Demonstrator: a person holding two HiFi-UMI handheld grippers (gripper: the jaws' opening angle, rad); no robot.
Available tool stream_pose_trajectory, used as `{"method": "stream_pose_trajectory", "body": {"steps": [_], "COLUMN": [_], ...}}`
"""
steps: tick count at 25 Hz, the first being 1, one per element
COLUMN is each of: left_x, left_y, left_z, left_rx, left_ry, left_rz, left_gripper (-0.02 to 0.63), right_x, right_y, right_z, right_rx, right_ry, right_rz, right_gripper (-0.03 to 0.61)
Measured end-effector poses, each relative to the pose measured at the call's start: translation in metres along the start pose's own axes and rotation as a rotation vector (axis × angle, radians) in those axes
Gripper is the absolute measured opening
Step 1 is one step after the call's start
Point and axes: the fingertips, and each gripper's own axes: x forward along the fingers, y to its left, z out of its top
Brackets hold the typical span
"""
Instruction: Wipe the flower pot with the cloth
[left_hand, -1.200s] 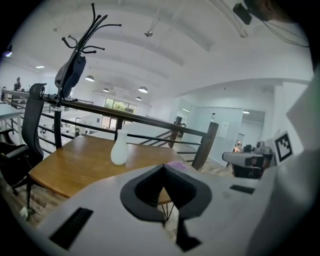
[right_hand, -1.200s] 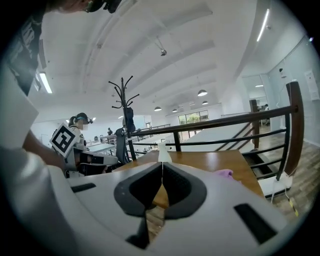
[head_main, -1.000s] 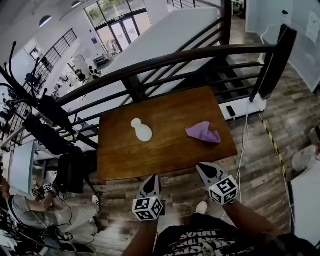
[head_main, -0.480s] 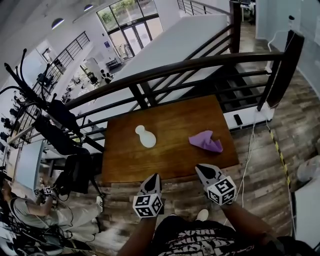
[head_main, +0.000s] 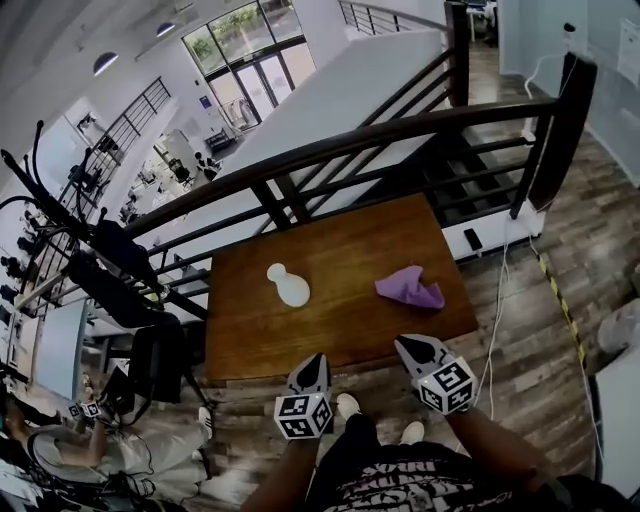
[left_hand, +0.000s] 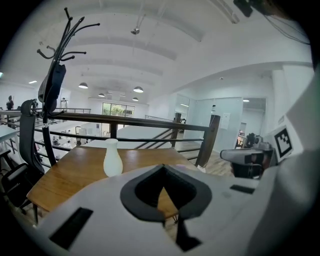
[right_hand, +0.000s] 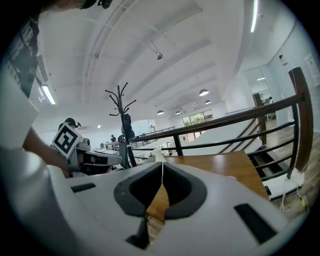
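While both grippers hang just short of the near edge of the table (head_main: 330, 335), neither touches a task object. I judge this to be the approach step, ahead of the cloth pickup. No wiping is under way.

Left gripper (head_main: 315, 360): jaws together, tips meeting, nothing between them.
Right gripper (head_main: 407, 344): likewise closed, the jaws pressed along a thin seam, empty.

Flower pot (head_main: 290, 286): white, narrow-necked, on the left-centre of the wooden table, roughly ahead of the left gripper. The left gripper view shows it upright with bare wood around it.
Cloth (head_main: 410, 288): purple, crumpled in a loose heap on the right half of the table. It lies ahead of the right gripper and well apart from the pot.
A dark railing (head_main: 400, 120) runs behind the table's far edge.

Next move, as judged:
- The right gripper has to open before it reaches the cloth, come forward over the table edge, settle onto a raised fold and close on it.
- The left gripper also needs to open so that it can steady the pot around its body. A light upright pot would likely tip or slide under wiping pressure.

This pairing of sides is inferred only from how the objects lie.
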Motion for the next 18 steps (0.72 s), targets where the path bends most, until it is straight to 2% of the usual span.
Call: {"method": "stream_pose_trajectory", "body": {"steps": [10, 18], "left_x": [0.046, 0.095], "left_y": [0.017, 0.047], "left_z": [0.006, 0.006], "left_rx": [0.009, 0.017], "left_ry": [0.030, 0.062], "left_rz": [-0.072, -0.145], "left_gripper": [-0.002, -0.002], "right_x": [0.030, 0.073], "right_y": [-0.019, -0.052], "right_z": [-0.004, -0.017], "right_rx": [0.010, 0.011], "right_ry": [0.042, 0.123], "right_rz": [-0.064, -0.165], "right_gripper": [0.000, 0.000]}}
